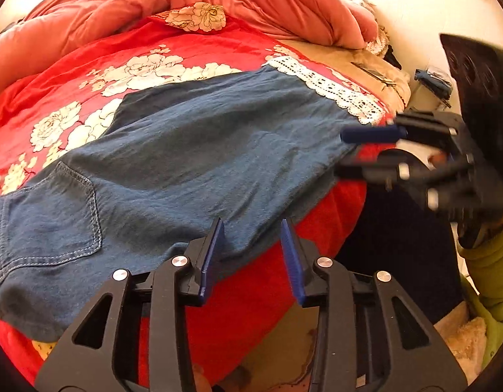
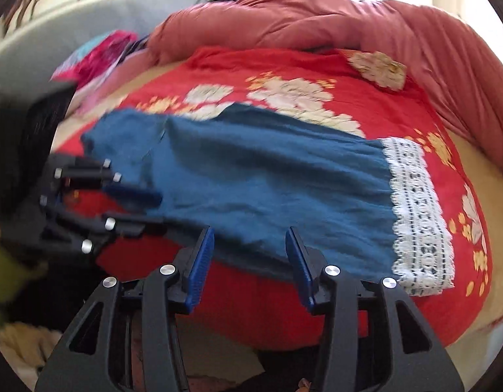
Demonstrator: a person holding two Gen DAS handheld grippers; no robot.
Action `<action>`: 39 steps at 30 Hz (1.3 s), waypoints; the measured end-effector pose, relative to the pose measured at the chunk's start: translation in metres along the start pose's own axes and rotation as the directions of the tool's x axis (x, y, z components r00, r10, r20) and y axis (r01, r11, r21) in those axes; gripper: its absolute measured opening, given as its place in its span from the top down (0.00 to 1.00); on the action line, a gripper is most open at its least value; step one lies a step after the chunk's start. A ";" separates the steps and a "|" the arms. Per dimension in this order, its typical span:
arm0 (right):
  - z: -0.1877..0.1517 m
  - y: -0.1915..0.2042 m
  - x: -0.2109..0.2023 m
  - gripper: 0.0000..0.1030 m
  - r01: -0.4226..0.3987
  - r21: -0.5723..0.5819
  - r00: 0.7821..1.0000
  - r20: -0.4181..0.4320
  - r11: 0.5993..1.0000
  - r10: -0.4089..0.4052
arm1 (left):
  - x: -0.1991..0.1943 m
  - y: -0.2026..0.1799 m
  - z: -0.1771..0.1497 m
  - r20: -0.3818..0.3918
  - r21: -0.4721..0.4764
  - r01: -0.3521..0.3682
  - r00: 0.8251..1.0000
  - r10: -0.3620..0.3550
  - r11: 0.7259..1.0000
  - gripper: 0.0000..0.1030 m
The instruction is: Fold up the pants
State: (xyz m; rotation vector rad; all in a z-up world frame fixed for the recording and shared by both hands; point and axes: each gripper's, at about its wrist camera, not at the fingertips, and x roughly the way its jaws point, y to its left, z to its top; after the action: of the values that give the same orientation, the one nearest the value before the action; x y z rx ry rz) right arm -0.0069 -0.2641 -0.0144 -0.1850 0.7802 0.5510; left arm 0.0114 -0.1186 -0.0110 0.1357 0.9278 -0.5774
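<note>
Blue denim pants lie flat along the near edge of a bed, one leg on the other, back pocket at the left and white lace cuff at the right. My left gripper is open over the pants' near edge, its blue pads apart and pressing nothing. My right gripper appears blurred at the cuff end, open. In the right wrist view the pants stretch from the left gripper to the lace cuff, and the right gripper stands open over their near edge.
The bed carries a red floral sheet with a bunched pink quilt behind it. A grey headboard and pink clothes lie at the far left. A green sleeve holds the right gripper. The bed edge drops just below the pants.
</note>
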 end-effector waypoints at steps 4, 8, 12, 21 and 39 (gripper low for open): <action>-0.004 0.013 0.018 0.57 0.083 -0.102 0.996 -0.022 0.991 -0.086 | 0.010 -0.003 -0.001 -0.019 0.028 -0.039 0.999 0.039 0.999 0.73; -0.002 0.017 0.034 0.81 0.122 -0.170 0.991 -0.024 0.978 -0.128 | 0.011 0.000 -0.001 -0.015 0.026 -0.057 0.998 0.058 0.998 0.87; -0.003 0.014 0.032 0.95 0.064 -0.157 0.997 -0.042 0.986 -0.071 | 0.006 0.002 0.000 -0.020 0.014 -0.009 1.000 0.009 1.000 0.97; -0.015 -0.001 0.031 0.85 -0.055 -0.062 0.992 -0.117 0.997 0.048 | 0.007 0.000 -0.005 -0.069 0.007 0.072 0.995 -0.071 0.997 0.96; 0.044 -0.025 0.039 0.53 -0.134 0.097 0.988 0.094 0.986 0.125 | -0.121 0.160 -0.068 0.097 -0.689 -0.127 0.960 0.264 0.713 0.41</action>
State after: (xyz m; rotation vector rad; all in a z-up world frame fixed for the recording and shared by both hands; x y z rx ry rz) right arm 0.0561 -0.2536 -0.0121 -0.0143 0.7369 0.6366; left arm -0.0088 0.0896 0.0221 -0.4783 0.8721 -0.0168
